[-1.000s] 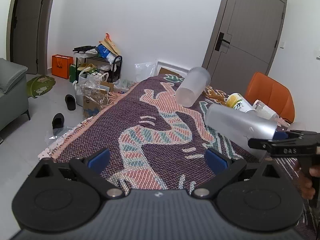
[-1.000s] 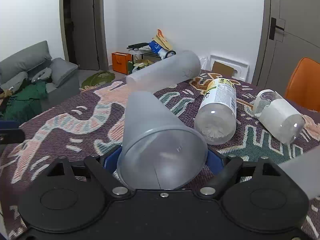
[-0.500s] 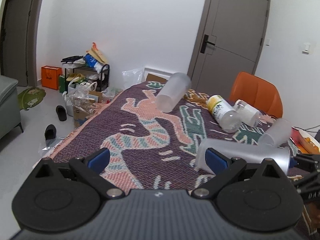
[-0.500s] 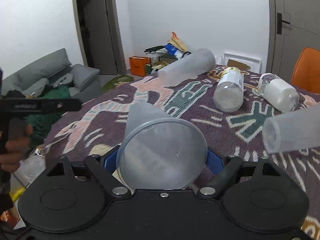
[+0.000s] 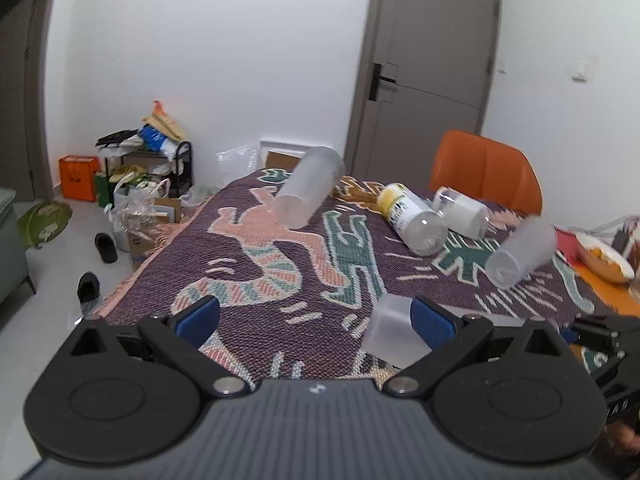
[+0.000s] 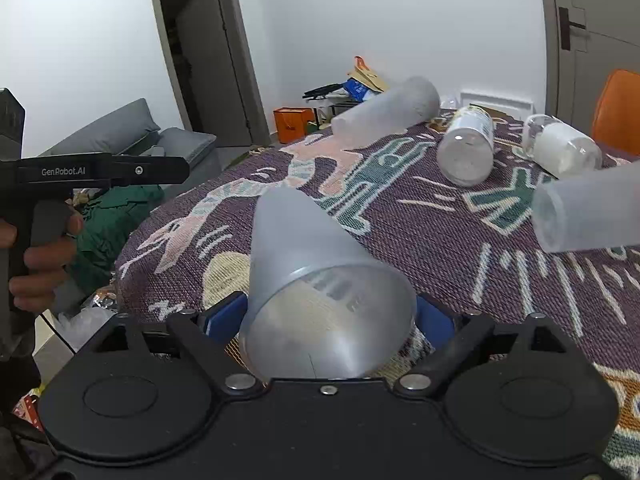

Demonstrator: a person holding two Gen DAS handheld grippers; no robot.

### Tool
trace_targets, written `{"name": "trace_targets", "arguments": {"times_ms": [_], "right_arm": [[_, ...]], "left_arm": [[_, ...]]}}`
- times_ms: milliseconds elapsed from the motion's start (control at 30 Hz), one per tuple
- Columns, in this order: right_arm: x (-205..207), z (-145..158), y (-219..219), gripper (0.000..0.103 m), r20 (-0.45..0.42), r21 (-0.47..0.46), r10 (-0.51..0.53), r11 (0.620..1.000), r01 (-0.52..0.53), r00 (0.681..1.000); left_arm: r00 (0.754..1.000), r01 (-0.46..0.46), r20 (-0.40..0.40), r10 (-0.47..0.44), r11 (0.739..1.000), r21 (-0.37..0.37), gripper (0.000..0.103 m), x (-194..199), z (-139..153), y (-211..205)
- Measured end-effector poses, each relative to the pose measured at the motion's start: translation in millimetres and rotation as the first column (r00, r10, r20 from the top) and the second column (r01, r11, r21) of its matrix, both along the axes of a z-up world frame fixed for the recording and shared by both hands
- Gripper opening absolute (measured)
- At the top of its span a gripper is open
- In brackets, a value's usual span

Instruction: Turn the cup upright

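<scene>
My right gripper (image 6: 328, 316) is shut on a frosted plastic cup (image 6: 316, 276), its blue pads pressed on the wide rim end, the narrow base pointing forward and slightly up over the patterned cloth (image 6: 400, 220). The same cup shows in the left wrist view (image 5: 390, 326) behind my right finger. My left gripper (image 5: 316, 314) is open and empty above the table's near end. Two more frosted cups lie on their sides, one at the far end (image 5: 308, 192) and one at the right (image 5: 522, 250).
Two jars lie on their sides at the far right, one yellow-labelled (image 5: 412, 218) and one white (image 5: 462, 210). An orange chair (image 5: 486, 172) stands behind the table. A bowl (image 5: 604, 256) sits at the right edge. Clutter, slippers and a grey sofa (image 6: 120, 140) are on the left.
My right gripper has carried the held cup down and toward the table's near edge, tilting it. My left gripper has swung its view to the right; its jaws stayed open.
</scene>
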State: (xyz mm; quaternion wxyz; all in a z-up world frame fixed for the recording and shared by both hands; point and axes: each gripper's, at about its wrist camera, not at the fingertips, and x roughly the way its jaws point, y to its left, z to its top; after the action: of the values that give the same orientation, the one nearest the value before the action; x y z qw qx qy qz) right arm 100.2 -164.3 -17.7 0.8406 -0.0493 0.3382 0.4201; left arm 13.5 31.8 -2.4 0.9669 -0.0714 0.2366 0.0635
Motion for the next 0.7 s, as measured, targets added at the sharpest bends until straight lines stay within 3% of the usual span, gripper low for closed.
{"name": "trace_targets", "arguments": {"times_ms": [167,267,367,567,700], "right_arm": [[-4.6,-0.3,-17.9,0.098,-0.012,0.033,-0.037,0.999,0.038,0.999],[-9.9,1.1,-32.4,0.098,-0.016,0.056,-0.069,0.996,0.069,0.998],[-17.4,3.7,-47.0,0.098,-0.009,0.065,-0.108,0.992,0.108,0.994],[-29.3,6.4,-69.8,0.099,-0.001,0.076,-0.178,0.981,0.177,0.984],[-34.3,3.4,-81.3,0.099,-0.012,0.083,-0.21,0.974,0.21,0.978]], "left_arm": [[0.994,0.11,-0.029,-0.108,0.99,0.089,0.101,8.2,-2.1,-18.4],[0.978,0.207,-0.059,-0.2,0.962,0.175,0.101,14.8,-5.0,-37.6],[0.951,0.308,-0.091,-0.294,0.912,0.269,0.101,19.8,-8.3,-58.0],[0.902,0.431,-0.149,-0.405,0.828,0.359,0.102,32.2,-9.4,-79.4],[0.858,0.511,-0.193,-0.477,0.75,0.42,0.102,39.4,-6.8,-91.8]]}}
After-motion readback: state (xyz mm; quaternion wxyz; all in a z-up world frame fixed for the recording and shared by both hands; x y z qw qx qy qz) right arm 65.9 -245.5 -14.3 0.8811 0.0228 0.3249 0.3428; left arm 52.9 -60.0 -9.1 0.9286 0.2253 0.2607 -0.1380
